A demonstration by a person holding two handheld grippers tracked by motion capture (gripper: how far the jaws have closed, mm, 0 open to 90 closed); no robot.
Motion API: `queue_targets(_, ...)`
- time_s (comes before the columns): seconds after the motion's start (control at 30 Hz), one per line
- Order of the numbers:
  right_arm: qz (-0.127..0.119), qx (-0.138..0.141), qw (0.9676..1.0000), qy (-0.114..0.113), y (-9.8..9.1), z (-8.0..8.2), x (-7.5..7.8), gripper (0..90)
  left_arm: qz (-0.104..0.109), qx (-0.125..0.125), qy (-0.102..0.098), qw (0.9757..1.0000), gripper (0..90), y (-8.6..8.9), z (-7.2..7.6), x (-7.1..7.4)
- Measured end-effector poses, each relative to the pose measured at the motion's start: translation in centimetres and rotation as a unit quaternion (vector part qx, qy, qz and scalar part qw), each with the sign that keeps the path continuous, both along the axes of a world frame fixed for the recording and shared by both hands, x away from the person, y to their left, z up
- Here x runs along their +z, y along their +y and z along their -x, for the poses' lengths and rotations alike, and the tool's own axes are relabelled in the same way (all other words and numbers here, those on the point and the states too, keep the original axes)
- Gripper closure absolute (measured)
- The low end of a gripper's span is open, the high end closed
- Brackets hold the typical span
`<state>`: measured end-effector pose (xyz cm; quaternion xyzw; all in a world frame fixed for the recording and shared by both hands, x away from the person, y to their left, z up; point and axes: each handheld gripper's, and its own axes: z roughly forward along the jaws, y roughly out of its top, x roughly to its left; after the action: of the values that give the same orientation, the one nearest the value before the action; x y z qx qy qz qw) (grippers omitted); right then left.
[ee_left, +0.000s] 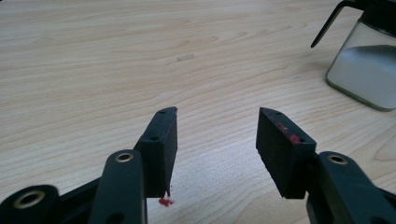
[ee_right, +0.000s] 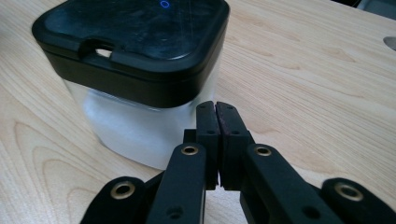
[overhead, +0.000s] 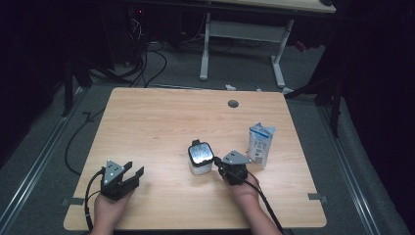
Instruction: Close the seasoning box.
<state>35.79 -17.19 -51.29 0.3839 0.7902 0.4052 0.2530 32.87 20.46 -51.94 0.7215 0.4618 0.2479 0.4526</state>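
A square frosted container [overhead: 200, 157] with a black lid stands near the middle of the wooden table [overhead: 161, 117]. In the right gripper view the container [ee_right: 140, 116] is close and upright, and my right gripper [ee_right: 216, 106] is shut on nothing, its tips just in front of the container's lower corner. From above, the right gripper [overhead: 216, 161] points at the container's right side. My left gripper [overhead: 135, 170] sits at the front left with its jaws apart. In its own view the left gripper [ee_left: 217, 114] is open over bare wood, and the container [ee_left: 366, 70] stands at the far right.
A blue and white carton [overhead: 260, 143] stands upright just right of the right gripper. A round cable hole [overhead: 233, 104] sits near the table's far edge. A small red speck [ee_left: 164, 201] lies on the wood under the left jaw. Another desk's white legs [overhead: 205, 49] stand beyond the table.
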Motion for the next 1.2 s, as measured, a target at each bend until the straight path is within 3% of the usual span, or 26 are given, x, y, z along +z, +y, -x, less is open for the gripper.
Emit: queue_targets(1.2, -0.017, 0.033, 0.9993, -0.005, 1.4, 2.2, 0.1, 87.3, 0.002, -0.009, 0.000, 1.0000, 47.7, -0.1, 0.0, 0.0)
